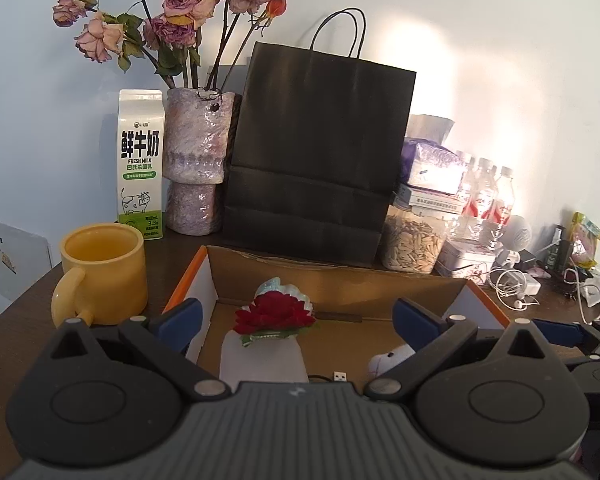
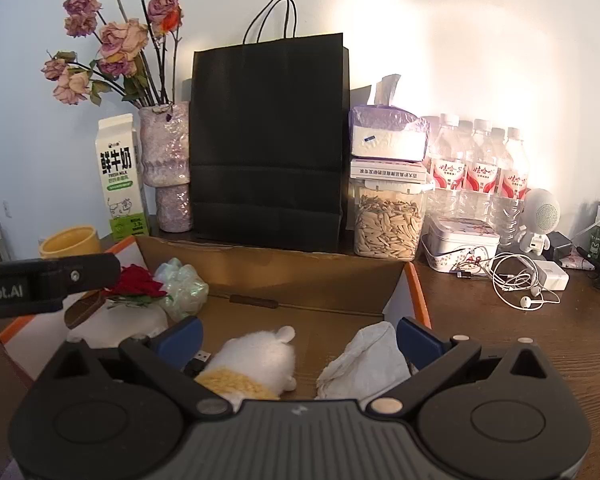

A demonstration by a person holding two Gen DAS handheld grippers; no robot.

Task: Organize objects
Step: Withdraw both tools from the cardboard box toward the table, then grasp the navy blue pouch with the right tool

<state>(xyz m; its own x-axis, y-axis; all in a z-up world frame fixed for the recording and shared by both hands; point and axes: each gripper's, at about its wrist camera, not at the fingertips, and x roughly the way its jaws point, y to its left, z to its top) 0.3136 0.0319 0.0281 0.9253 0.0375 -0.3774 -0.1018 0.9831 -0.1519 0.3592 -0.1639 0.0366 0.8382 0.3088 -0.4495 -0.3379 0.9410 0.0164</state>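
Observation:
An open cardboard box (image 1: 340, 280) with orange edges sits on the dark wooden table. Inside lie a red rose ornament (image 1: 274, 314) on a white pouch (image 1: 262, 360), a white plush toy (image 2: 260, 360) with a yellow band, and a crumpled white cloth (image 2: 364, 360). My left gripper (image 1: 296, 320) hovers over the box's left half, open, nothing between its blue pads. My right gripper (image 2: 300, 338) is open above the plush toy and cloth, touching neither. The left gripper's black finger (image 2: 52, 276) crosses the right wrist view at left.
Behind the box stand a black paper bag (image 1: 316, 148), a milk carton (image 1: 141, 164), a vase of dried roses (image 1: 196, 152) and a yellow mug (image 1: 104, 272). A seed jar (image 2: 388, 224), water bottles (image 2: 476, 168), a tin (image 2: 460, 244) and tangled earphones (image 2: 516, 280) crowd the right.

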